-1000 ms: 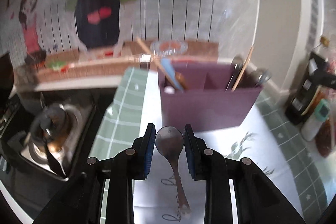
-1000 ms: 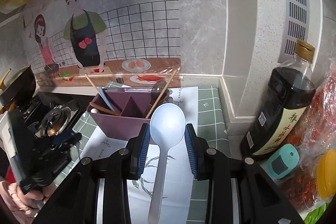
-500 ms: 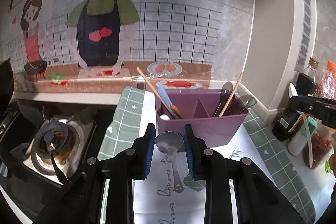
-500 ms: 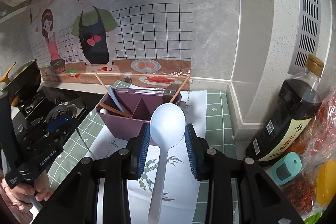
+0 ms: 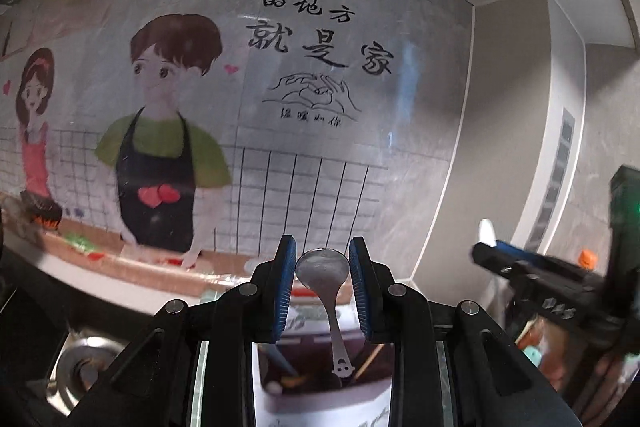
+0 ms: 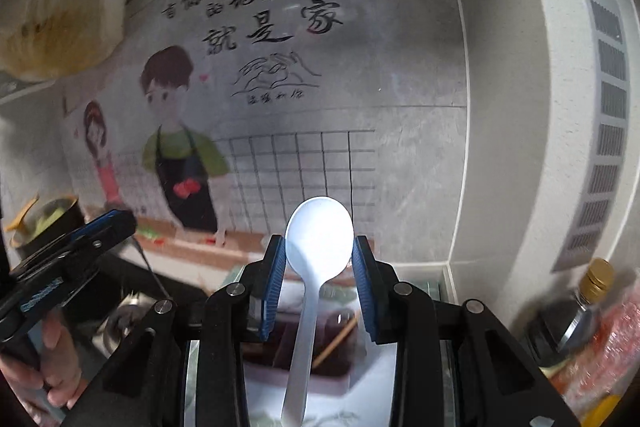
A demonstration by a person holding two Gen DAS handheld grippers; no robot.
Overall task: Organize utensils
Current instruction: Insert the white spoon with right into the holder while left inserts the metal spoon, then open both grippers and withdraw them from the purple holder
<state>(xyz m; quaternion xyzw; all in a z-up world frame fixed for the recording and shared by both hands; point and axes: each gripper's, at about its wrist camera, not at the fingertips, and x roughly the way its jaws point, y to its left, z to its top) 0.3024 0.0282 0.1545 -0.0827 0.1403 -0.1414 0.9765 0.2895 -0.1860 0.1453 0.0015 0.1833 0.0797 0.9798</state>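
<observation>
Both grippers have risen above the purple caddy (image 6: 280, 359). Left gripper (image 5: 322, 285) pinches metal spoon (image 5: 322, 267); right gripper (image 6: 319, 283) pinches white spoon (image 6: 319, 239). Drop-in likely next.

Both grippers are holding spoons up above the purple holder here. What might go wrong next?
The left gripper pinches only the metal spoon's bowl, its handle dangling: it may swing or slip. The white spoon in the right gripper hangs likewise. The purple holder already holds chopsticks, which a descending handle may hit.

spoon (image 5: 322, 269) in left claw (image 5: 322, 267), organizer (image 5: 320, 379) below
</observation>
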